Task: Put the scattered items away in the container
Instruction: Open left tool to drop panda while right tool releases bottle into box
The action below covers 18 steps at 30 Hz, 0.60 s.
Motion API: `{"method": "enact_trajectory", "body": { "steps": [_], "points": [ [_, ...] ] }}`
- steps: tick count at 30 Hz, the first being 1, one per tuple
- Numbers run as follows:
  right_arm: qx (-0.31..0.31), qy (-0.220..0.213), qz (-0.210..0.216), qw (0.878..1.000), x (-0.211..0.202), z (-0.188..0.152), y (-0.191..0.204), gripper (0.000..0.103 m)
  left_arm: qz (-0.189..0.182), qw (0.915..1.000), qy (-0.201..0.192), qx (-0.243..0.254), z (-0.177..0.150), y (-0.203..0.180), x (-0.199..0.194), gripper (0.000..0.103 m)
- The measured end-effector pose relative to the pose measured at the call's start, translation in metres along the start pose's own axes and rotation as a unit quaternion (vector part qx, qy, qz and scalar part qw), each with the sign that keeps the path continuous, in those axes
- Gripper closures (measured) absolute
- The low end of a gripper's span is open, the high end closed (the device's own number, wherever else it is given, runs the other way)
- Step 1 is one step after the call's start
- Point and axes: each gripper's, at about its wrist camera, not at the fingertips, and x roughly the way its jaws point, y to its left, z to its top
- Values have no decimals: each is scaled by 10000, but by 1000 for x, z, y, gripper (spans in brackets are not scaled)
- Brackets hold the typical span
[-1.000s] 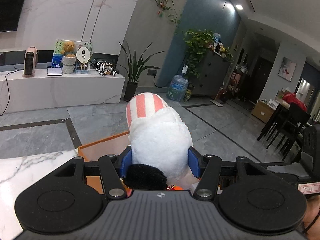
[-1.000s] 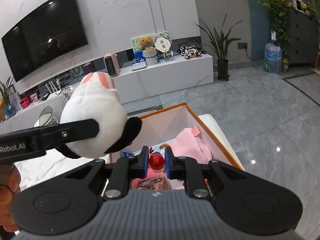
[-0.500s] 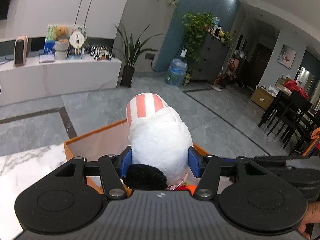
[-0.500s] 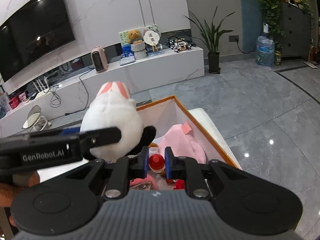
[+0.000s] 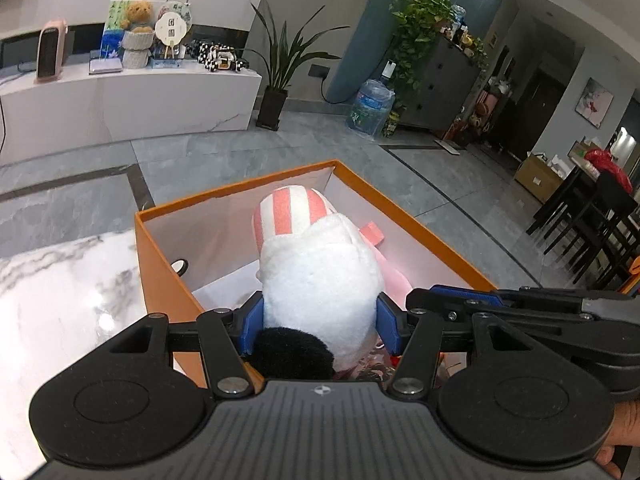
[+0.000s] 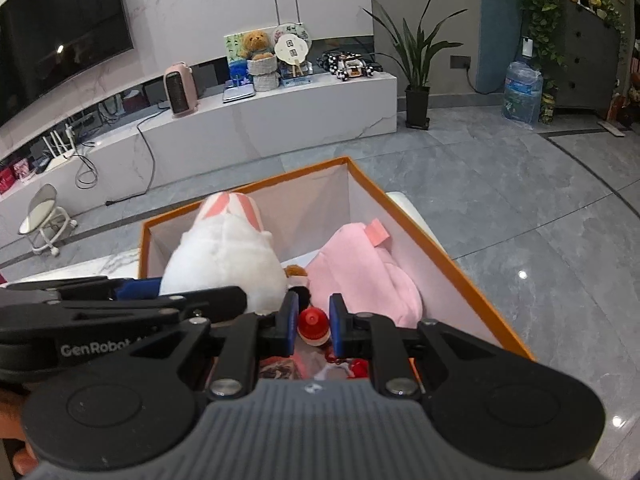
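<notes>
Lowered into orange box (image 5: 160,248), white plush (image 5: 320,276) crowds pink plush (image 6: 360,276).

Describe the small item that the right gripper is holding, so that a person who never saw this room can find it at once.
Find the orange box on the marble table. Above its near end, the right gripper is shut on a small red-capped toy. It is far smaller than the white plush and pink plush beside it, and is the only red-and-white one.
</notes>
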Motion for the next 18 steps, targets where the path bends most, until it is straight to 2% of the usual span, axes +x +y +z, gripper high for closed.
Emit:
{"method": "enact_trajectory", "body": {
  "steps": [8, 12, 14, 18],
  "points": [
    [-103, 103, -232, 9996, 6, -2, 0, 85, 305, 9989, 104, 347, -4, -16, 3, 36],
    [-166, 131, -425, 9989, 6, -1, 1, 83, 460, 9970, 136, 608, -4, -24, 5, 30],
    [-178, 130, -476, 9986, 6, -1, 0, 79, 592, 9958, 138, 687, -3, -27, 4, 28],
    [-202, 121, -492, 9985, 2, 0, 1, 65, 760, 9943, 132, 734, -1, -29, 0, 26]
  ]
}}
